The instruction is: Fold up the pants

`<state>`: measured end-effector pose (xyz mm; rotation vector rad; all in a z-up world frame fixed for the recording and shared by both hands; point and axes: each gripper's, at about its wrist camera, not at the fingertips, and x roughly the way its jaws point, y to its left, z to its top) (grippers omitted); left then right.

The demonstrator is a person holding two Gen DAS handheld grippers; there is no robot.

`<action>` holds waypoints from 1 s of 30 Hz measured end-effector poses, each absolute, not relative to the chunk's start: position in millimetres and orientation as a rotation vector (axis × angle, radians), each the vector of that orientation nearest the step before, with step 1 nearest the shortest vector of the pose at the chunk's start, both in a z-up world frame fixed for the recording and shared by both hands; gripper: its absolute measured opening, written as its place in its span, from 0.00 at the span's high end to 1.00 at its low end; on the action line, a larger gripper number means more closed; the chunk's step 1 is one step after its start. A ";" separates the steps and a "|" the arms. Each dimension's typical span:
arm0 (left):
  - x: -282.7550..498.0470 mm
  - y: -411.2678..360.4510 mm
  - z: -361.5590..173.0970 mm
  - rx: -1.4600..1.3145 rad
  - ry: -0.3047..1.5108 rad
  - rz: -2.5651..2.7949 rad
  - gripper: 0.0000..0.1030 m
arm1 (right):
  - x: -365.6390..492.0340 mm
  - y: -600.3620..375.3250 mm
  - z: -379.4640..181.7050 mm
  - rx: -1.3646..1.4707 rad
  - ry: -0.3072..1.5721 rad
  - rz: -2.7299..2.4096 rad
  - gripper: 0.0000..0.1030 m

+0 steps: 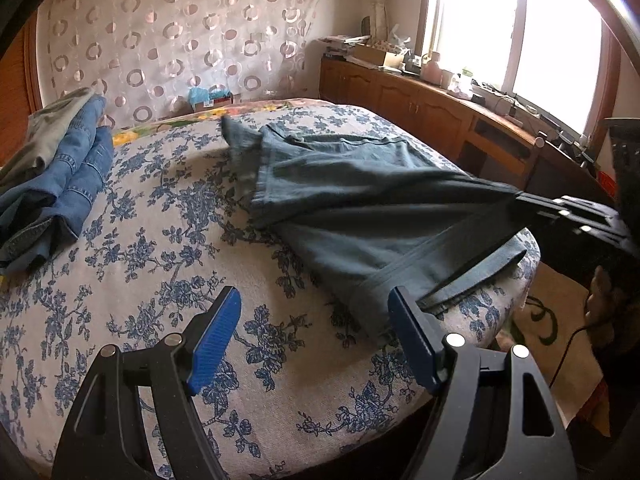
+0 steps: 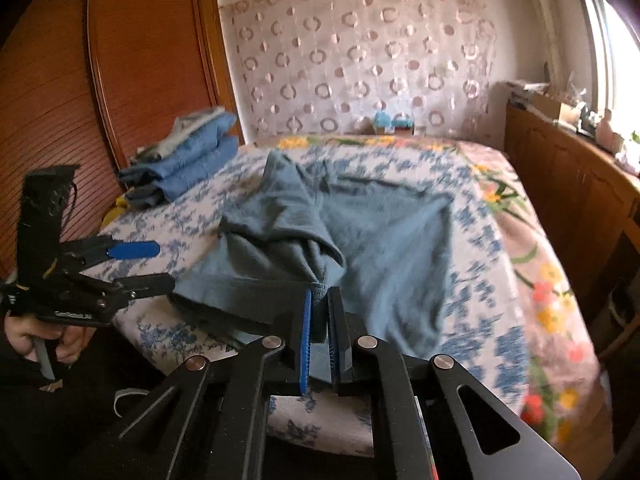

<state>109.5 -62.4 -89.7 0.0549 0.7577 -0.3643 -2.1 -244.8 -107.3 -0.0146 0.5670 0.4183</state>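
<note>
Grey-blue pants [image 1: 360, 184] lie crumpled across the flowered bedspread [image 1: 160, 240], and one part is pulled up taut toward the right. My right gripper [image 1: 520, 200] pinches that raised fold. In the right wrist view my right gripper [image 2: 321, 294] is shut on a bunch of the pants [image 2: 384, 240], with cloth squeezed between its blue pads. My left gripper [image 1: 315, 294] hovers open over the near edge of the bed, its right finger just beside the pants' hem, and nothing is between the pads. From the right wrist view the left gripper [image 2: 164, 264] stands open at the bed's left side.
A stack of folded jeans [image 1: 68, 176] sits at the bed's far left corner, by a wooden wardrobe [image 2: 120, 60]. A low wooden cabinet [image 1: 420, 108] with clutter runs along the right under the window [image 1: 480, 20]. A person's hand [image 2: 36, 336] grips the left tool's handle.
</note>
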 end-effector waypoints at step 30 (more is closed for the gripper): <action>140.0 -80.5 -84.8 0.067 0.743 -0.397 0.25 | -16.0 -292.0 -125.9 0.037 0.657 0.322 0.93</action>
